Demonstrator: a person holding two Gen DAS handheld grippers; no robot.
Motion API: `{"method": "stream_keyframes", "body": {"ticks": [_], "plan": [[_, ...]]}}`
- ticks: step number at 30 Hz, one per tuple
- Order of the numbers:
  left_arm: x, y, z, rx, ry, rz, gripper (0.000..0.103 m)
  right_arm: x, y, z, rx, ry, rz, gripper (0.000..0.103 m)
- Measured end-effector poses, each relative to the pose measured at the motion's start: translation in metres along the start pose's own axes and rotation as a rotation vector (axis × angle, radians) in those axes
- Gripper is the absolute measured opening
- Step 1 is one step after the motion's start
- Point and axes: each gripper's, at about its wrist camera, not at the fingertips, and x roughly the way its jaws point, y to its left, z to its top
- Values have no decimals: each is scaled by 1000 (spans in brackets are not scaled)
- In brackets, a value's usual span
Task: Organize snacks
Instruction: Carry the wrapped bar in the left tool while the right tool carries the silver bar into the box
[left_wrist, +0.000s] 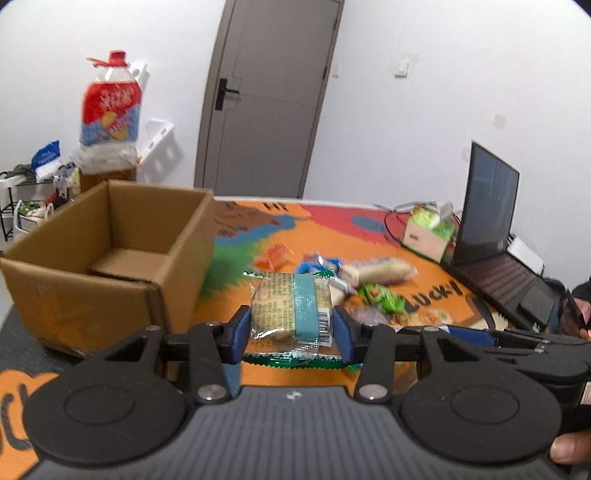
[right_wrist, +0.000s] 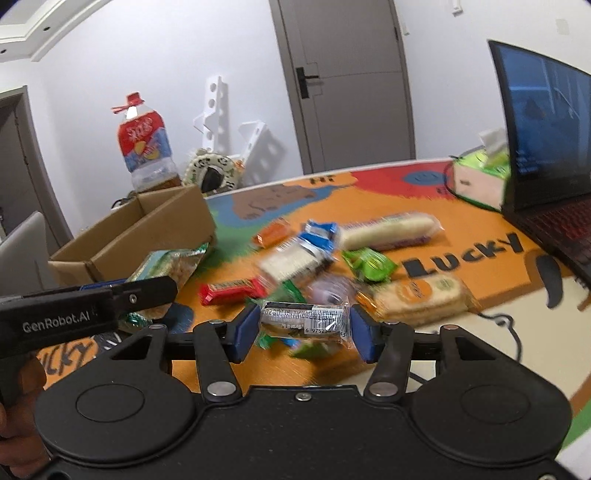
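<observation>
The left gripper (left_wrist: 291, 328) had its fingers clamped on a green-edged cracker pack (left_wrist: 290, 312) at lower centre, right of the cardboard box (left_wrist: 110, 254). The right gripper (right_wrist: 304, 332) pinched a clear-wrapped snack (right_wrist: 304, 319) above the bench (right_wrist: 480, 325).

One cardboard box (left_wrist: 110, 254), far left. One laptop (left_wrist: 491, 236), right. One tissue box (left_wrist: 428, 232), far right. One large bottle (left_wrist: 109, 118) behind the cardboard box. Two claws, the left claw (left_wrist: 291, 328) and the right claw (right_wrist: 303, 332), each with one snack packet between its pads. About eight loose snack packets (right_wrist: 369, 264) mid-table; blur makes the count unsure.
</observation>
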Motion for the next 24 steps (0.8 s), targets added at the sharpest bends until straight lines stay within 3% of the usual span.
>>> {"method": "stream_keyframes", "body": {"ticks": [11, 24], "plan": [[-19, 40, 33, -32, -95, 67, 46, 14, 39, 31, -7, -58, 81, 53], [-16, 101, 52, -96, -119, 182, 46, 36, 85, 67, -36, -107, 168, 53]]}}
